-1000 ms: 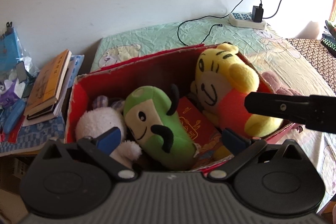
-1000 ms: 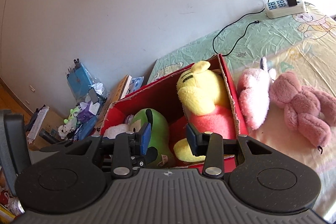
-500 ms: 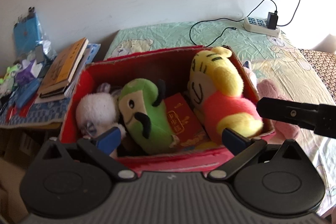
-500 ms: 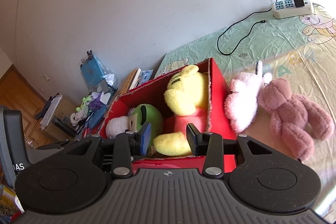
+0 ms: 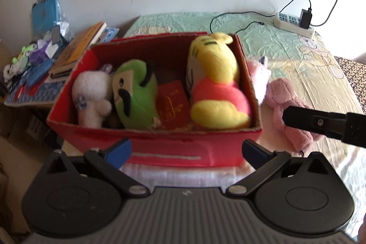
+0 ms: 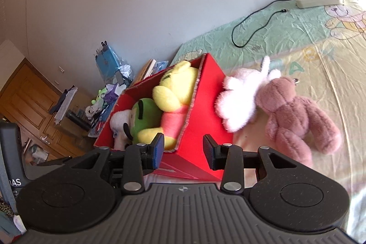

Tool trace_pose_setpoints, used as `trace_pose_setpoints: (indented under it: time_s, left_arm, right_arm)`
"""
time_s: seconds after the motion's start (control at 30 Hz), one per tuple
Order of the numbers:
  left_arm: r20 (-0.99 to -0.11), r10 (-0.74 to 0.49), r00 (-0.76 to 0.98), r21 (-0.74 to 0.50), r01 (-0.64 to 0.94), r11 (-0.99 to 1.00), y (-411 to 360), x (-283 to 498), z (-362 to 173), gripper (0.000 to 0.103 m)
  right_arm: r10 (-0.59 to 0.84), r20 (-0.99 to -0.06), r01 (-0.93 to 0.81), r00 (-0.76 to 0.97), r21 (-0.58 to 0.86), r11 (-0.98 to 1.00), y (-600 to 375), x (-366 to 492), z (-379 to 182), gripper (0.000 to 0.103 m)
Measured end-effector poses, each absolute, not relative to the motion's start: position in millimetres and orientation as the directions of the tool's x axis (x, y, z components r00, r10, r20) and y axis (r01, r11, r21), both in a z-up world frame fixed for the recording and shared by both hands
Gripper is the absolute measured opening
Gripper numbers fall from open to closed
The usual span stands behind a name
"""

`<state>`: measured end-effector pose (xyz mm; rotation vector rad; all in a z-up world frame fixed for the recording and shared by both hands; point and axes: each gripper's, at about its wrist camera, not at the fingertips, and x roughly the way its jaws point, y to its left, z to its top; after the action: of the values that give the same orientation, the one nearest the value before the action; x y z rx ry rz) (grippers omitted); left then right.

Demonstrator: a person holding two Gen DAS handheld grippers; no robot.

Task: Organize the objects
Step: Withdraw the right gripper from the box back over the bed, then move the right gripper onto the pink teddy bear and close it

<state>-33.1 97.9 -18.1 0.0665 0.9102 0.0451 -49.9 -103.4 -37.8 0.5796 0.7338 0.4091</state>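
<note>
Right tool [image 6: 183, 150] empty, jaws part-open; left tool [image 5: 186, 150] wide open, empty. Pink bear [image 6: 297, 116] on bed, 1 o'clock of right tool, beside red box [image 6: 205, 106]; right nearer.

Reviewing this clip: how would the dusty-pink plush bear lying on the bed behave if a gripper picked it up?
The dusty-pink plush bear looks soft, so it would probably squash. Its long, splayed limbs would likely dangle. It seems light for its size.

Open red box [image 5: 160, 148] holding yellow, green and white plush toys, two pink plush toys [image 6: 270, 102] lying just beside it
</note>
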Motion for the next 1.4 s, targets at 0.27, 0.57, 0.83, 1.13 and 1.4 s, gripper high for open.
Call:
trace_pose_setpoints:
  time_s: [0.27,0.57,0.83,1.13,1.4]
  left_arm:
    - [-0.811,0.054,0.582,0.076,0.014,0.997,64,-40,-28,0.102]
    - [-0.832,0.015,0.555,0.083,0.098,0.992,17,-45,-40,0.102]
    - [-0.858,-0.058,0.51,0.046,0.19,0.981,-14,-42,-58,0.102]
    - [-0.859,-0.226,0.459,-0.07,0.331,0.941,-41,-27,-77,0.102]
    - [-0.852,-0.331,0.406,-0.179,0.369,0.912,-46,-1,-94,0.103]
  right_arm:
    - [0.55,-0.52,-0.132,0.654,0.637,0.76,-133,-56,-48,0.041]
    - [0.532,-0.539,-0.087,0.653,0.645,0.759,-168,-65,-63,0.041]
    - [0.497,-0.569,-0.017,0.655,0.647,0.763,-192,-70,-79,0.041]
    - [0.42,-0.614,0.096,0.668,0.63,0.771,-219,-70,-93,0.041]
    - [0.366,-0.65,0.186,0.666,0.62,0.762,-244,-57,-111,0.042]
